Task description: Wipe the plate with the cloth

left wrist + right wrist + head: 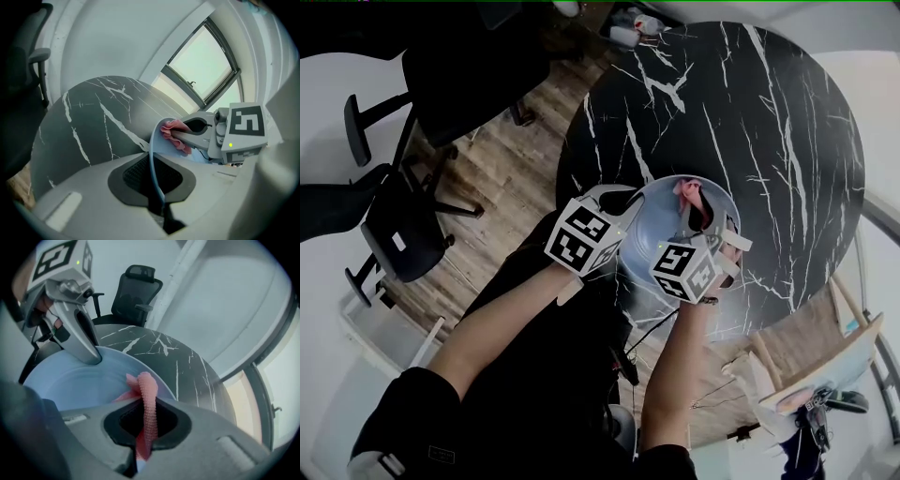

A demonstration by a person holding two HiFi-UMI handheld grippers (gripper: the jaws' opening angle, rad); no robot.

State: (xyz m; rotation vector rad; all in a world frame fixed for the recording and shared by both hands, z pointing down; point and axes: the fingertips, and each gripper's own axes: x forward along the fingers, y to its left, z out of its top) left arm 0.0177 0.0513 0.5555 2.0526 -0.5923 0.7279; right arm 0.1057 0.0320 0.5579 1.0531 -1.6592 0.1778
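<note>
Fingers (84, 192) of left gripper (157, 187) clamped on rim of pale blue plate (152, 150), held near marble table (750, 122) edge. Right gripper (147, 427) pinching pink cloth (146, 394) against plate face. Wiping apparently under way; cleaned share impossible to judge.

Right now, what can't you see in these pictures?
- Head view: near part of plate, behind right gripper.
- Left gripper view: plate's face, seen edge-on; cloth partly behind right gripper.
- Right gripper view: cloth's lower end, inside the jaws.
- Head view: clutter at top edge, too small.
</note>
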